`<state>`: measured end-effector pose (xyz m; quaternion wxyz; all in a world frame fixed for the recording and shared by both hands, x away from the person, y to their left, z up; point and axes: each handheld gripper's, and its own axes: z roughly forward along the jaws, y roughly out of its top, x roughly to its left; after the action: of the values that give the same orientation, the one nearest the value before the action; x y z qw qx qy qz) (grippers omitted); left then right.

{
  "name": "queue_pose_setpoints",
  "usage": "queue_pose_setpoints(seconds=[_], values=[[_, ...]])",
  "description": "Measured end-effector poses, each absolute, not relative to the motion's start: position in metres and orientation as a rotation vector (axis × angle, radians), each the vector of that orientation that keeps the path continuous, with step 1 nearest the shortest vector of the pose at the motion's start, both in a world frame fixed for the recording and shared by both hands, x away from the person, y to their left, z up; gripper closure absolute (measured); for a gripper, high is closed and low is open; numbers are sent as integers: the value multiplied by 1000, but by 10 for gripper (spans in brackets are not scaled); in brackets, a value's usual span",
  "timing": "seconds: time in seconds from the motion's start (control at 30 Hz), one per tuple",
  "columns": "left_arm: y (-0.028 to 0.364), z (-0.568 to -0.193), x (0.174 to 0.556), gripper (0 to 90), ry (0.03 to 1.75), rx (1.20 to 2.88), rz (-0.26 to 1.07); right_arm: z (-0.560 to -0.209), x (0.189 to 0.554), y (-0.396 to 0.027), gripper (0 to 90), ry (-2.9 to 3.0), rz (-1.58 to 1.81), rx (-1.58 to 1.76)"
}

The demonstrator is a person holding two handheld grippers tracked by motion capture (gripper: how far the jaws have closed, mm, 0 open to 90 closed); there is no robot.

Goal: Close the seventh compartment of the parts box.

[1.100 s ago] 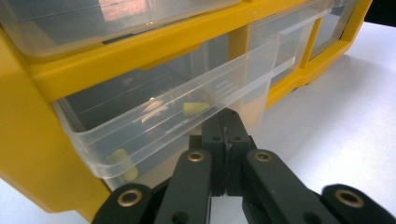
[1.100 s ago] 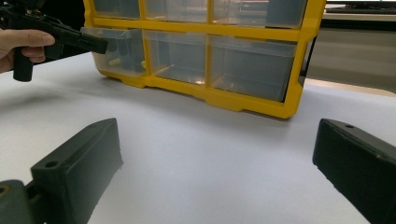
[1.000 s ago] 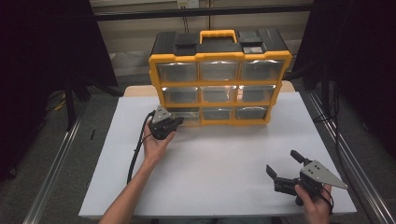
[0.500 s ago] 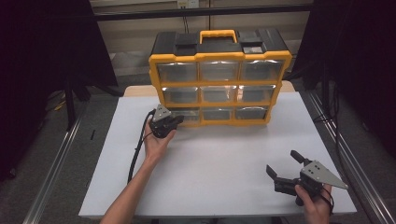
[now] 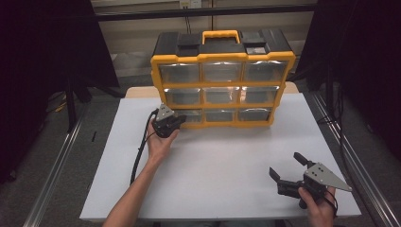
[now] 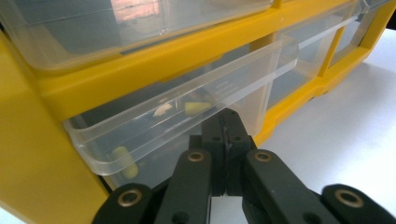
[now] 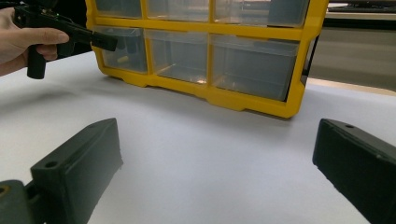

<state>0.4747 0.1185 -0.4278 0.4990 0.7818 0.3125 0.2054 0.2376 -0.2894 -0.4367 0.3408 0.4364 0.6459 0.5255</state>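
Item: clear drawer [image 6: 187, 105], bottom-left bay of the yellow organizer [image 5: 222, 85], which stands upright at the far middle of the white surface [image 5: 227, 161].

Position against my left gripper [image 6: 225, 140]: in the left gripper view its jaws are pressed together, tips just under the drawer's front lip, at or nearly at the clear front wall; I cannot tell whether they touch it. Nothing sits between them. In the high view I see the left gripper [image 5: 166, 124] at the organizer's lower left corner.

Orientation: the drawer's long axis runs level, along the organizer's front; its face looks toward me. Small pale yellow pieces [image 6: 196, 107] lie inside.

My right gripper [image 5: 292, 176]: jaws wide apart, holding nothing, low over the near right of the surface, well apart from the organizer.
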Motion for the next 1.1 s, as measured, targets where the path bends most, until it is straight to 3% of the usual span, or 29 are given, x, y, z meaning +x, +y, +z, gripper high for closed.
queue_pose_setpoints(seconds=[0.9, 1.1], values=[[115, -429, 483, 900, 765, 1903, 541, -438, 236, -293, 9, 1673, 1379, 1142], [115, -430, 480, 852, 763, 1893, 513, -437, 236, -292, 9, 1671, 1374, 1143]])
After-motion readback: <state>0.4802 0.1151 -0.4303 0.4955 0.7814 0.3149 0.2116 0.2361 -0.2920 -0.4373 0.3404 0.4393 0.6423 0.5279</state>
